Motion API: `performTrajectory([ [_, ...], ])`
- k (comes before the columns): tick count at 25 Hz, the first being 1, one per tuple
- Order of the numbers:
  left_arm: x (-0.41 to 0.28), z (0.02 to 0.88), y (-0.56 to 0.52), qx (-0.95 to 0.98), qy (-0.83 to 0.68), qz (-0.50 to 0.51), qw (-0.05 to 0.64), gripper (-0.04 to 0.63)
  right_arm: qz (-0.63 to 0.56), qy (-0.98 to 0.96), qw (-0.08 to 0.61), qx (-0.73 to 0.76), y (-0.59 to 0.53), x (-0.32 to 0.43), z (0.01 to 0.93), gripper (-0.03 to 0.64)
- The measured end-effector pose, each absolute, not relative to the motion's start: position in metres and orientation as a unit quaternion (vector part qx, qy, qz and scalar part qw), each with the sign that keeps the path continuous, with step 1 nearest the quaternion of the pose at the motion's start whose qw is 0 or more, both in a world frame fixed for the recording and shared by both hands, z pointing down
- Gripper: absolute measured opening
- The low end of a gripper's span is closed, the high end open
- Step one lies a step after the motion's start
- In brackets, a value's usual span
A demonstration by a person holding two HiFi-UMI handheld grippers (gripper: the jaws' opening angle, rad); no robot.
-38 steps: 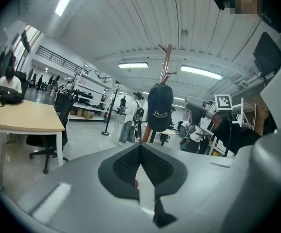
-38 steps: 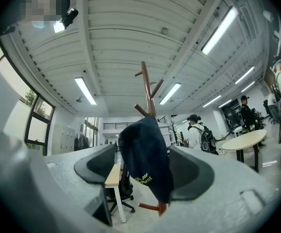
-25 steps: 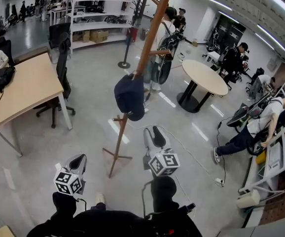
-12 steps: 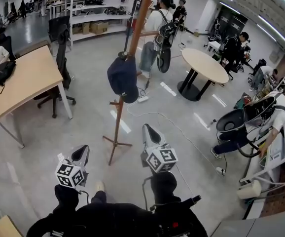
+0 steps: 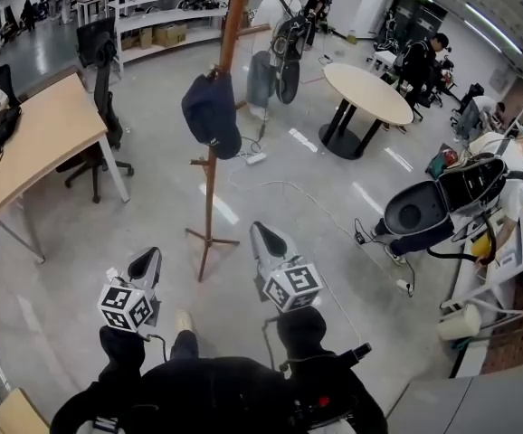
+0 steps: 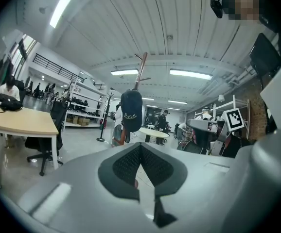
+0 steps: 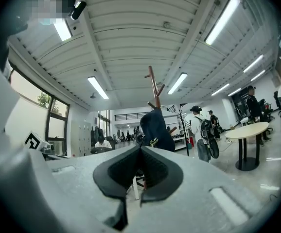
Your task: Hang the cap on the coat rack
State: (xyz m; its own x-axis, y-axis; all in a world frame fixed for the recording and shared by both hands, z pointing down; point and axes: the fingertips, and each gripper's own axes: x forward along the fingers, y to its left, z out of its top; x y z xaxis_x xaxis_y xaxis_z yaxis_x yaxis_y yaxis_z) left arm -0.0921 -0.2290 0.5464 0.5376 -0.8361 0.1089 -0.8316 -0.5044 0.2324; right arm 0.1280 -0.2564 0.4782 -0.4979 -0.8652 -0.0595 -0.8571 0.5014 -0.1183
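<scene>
So cap [image 5: 212, 114] on rack [image 5: 209, 197], btwn desk [image 5: 35, 143], table [image 5: 370, 93].

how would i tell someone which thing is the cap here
Find the tall wooden coat rack between the long desk and the round table. The cap hangs on its pole, dark navy, the only thing on that rack.

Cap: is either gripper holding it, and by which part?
Neither. The cap hangs on the coat rack, apart from both grippers. The left gripper and the right gripper are shut with nothing between their jaws.
</scene>
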Motion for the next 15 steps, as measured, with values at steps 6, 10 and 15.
performTrajectory([
  [6,-0.094,0.549,-0.208,0.865,-0.484,-0.011,0.129,0.002,-0.034,0.867,0.054,-0.495,-0.224,0.124,0.485,0.002],
  [10,-0.094,0.549,-0.194,0.863,-0.488,-0.015,0.129,0.002,-0.039,0.868,0.062,-0.491,-0.205,0.126,0.487,0.002],
  [15,-0.095,0.551,-0.181,0.861,-0.491,-0.017,0.129,0.002,-0.046,0.869,0.067,-0.489,-0.183,0.128,0.492,0.002],
])
